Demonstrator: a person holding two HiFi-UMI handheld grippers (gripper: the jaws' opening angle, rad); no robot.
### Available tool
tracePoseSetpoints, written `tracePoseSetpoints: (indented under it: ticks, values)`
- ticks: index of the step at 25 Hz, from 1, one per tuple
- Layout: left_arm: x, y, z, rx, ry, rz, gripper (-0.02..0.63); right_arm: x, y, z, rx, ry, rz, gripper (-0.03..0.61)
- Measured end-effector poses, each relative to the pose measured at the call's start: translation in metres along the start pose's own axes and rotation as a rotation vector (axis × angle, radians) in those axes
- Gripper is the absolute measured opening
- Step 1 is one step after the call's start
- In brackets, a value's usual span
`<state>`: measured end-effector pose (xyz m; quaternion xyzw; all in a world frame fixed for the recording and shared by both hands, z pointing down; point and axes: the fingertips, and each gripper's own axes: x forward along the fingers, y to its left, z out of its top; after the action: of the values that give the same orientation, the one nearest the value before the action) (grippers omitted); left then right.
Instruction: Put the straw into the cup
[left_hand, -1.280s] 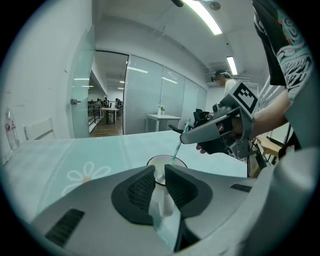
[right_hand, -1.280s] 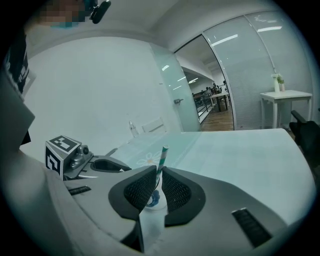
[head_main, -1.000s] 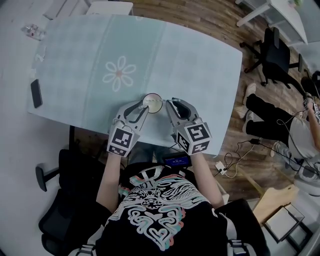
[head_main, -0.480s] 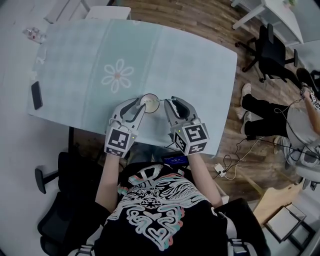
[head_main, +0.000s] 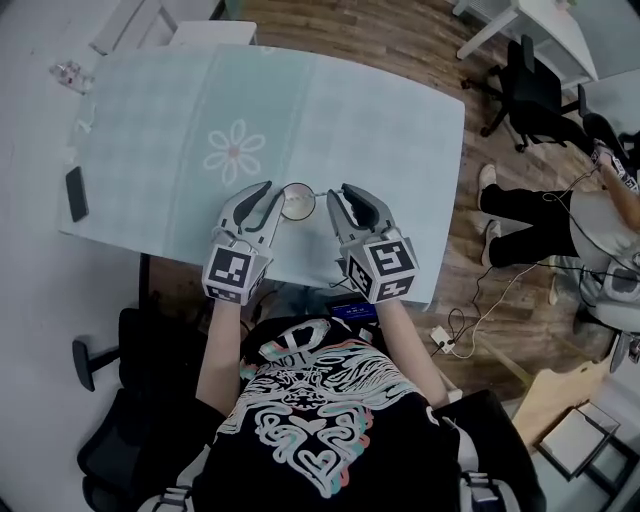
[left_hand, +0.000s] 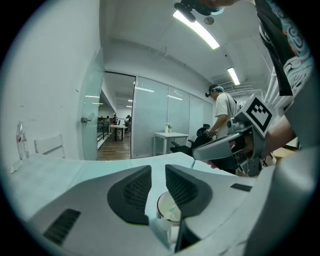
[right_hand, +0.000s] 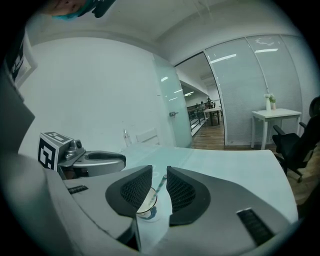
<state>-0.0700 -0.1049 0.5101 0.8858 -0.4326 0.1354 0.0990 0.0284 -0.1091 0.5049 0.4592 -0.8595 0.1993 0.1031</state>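
Beyond fingers (right_hand: 135, 190), straw (right_hand: 158, 189) in cup (right_hand: 147, 206)

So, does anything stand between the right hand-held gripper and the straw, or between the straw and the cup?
Nothing visible does. The thin pale straw shows clear beyond the open jaws of the right hand-held gripper, and it already leans inside the round white cup on the pale green table.

The right tongs (right_hand: 159, 174) are covering the left side of the cup (right_hand: 146, 207) with one jaw. At the head view's right edge, a seated person (head_main: 530, 215) is being cut off.
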Motion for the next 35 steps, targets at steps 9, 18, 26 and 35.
tracePoseSetpoints:
  ticks: [9, 18, 26, 35]
  values:
    - [-0.007, -0.001, 0.018, -0.007, -0.036, -0.001, 0.002, -0.007, 0.007, 0.023, -0.091, -0.053, -0.036, 0.083]
    - [-0.003, -0.001, 0.019, 0.011, 0.003, 0.043, 0.003, -0.014, 0.01, 0.034, -0.097, -0.099, -0.022, 0.032]
    - [-0.009, 0.008, 0.03, 0.002, -0.011, 0.086, 0.003, -0.009, 0.019, 0.042, -0.098, -0.112, 0.017, 0.031]
    - [-0.014, 0.005, 0.048, 0.012, -0.03, 0.105, 0.003, -0.01, 0.027, 0.047, -0.127, -0.13, 0.005, 0.029]
